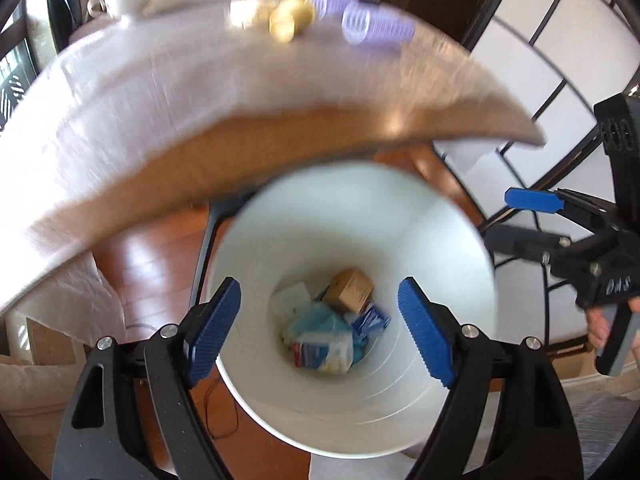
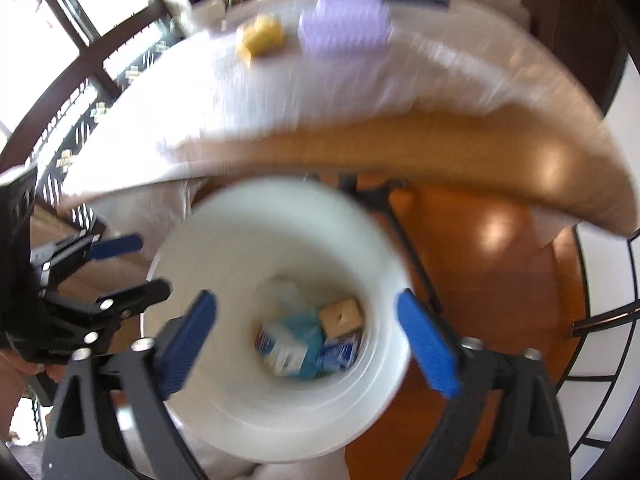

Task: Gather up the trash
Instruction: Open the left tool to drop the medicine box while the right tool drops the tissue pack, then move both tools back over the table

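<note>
Two empty hand-held grippers hover over a white bin with trash at its bottom

The left hand-held gripper (image 1: 320, 328) and right hand-held gripper (image 2: 306, 342) both point down into the white bin (image 1: 440, 240) with jaws spread wide and nothing between them. The trash (image 1: 332, 320), a small cardboard box and blue and white wrappers, lies at the bin's bottom. Behind, the surface (image 1: 160, 100) carries two yellow items (image 1: 290, 16) and two purple rollers (image 1: 360, 20), all blurred. Risks as I judge them: the grippers sit close together and may knock each other, an arm may clip the bin's rim and tip it, and the rollers may roll off if nudged
</note>
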Tool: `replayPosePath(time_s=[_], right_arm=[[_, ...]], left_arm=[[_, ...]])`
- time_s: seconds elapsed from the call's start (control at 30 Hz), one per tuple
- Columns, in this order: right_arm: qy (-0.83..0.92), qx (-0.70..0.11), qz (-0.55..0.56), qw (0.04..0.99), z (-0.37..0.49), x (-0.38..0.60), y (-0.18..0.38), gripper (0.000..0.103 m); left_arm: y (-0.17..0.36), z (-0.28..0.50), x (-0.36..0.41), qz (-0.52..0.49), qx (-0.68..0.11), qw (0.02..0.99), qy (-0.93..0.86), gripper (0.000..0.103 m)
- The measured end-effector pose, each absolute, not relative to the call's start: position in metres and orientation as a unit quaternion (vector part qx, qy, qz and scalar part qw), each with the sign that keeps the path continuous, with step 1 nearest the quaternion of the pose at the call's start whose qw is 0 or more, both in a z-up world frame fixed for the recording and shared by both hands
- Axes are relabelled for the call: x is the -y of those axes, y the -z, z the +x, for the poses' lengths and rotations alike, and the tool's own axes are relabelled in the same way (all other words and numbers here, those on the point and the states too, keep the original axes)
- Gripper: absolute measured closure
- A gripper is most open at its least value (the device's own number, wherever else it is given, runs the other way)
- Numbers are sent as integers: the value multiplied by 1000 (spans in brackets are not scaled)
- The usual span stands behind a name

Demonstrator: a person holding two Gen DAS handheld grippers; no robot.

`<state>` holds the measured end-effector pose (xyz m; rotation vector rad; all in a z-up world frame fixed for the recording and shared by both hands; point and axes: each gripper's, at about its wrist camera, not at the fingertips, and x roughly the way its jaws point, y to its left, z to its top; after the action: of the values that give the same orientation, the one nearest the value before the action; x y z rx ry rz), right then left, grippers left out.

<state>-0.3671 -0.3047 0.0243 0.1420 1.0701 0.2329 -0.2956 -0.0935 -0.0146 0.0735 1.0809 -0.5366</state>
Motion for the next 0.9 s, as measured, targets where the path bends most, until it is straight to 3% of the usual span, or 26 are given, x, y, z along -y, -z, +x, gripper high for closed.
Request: replayPosePath(time_s=[0.13,0.33,0.9], right_arm=[[-103,-456,80,881,-362,321,-61,4],[-59,-404,47,911,-332,336,-84,4],[-106,-440,50,891,-226,328,-55,4]], left_arm=[[-33,-297,92,27,-442,860,252,3],[-66,-269,98,56,-376,900,215,2],[-27,-159,134,86,-428,878,196,2]])
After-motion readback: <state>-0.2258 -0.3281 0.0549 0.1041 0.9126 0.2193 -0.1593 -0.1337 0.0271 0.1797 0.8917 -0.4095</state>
